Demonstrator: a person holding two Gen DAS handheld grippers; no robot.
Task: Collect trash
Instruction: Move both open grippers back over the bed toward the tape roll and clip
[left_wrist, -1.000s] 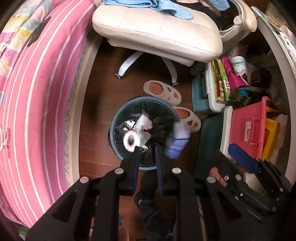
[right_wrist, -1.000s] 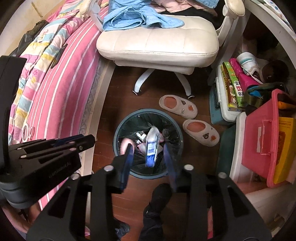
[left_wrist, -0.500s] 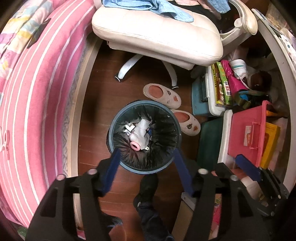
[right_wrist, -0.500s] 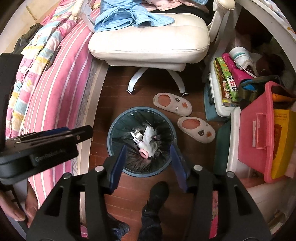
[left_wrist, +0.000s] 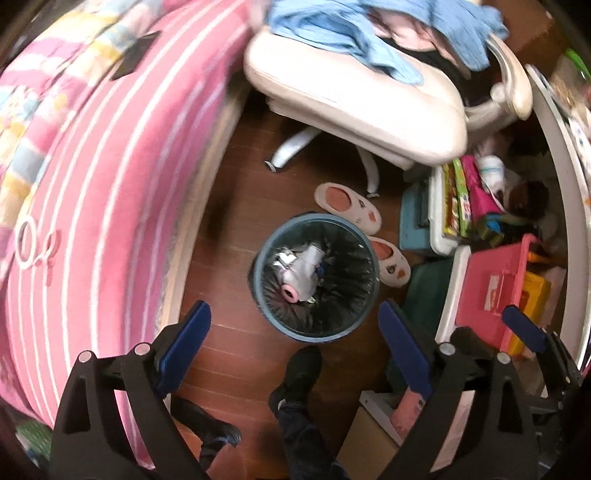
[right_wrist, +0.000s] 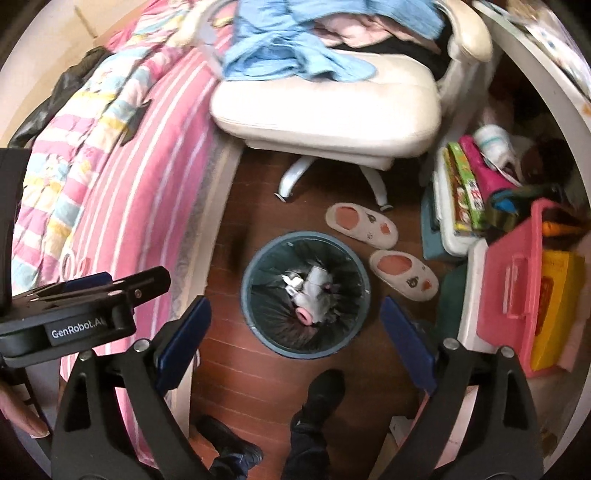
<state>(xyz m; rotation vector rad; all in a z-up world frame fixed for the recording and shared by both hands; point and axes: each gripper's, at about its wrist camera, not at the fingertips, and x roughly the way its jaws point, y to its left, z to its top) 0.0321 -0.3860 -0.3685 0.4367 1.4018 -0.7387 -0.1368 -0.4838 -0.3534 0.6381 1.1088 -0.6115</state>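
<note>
I hold both grippers, left gripper (left_wrist: 291, 332) and right gripper (right_wrist: 293, 325), spread wide and empty above the bin (left_wrist: 315, 275). The trash (left_wrist: 301, 266) lies inside, near centre: crumpled, light, soft stuff I'd pinch at a fold, I judge

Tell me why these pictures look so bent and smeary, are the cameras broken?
Not broken. Both wrist views use fisheye lenses, so the bed and desk edge bow around a dark circular border. In the left wrist view motion blur smears the chair and bedding; the bin is sharper. The right wrist view is blurred mostly toward the top, and the room is dim.
</note>
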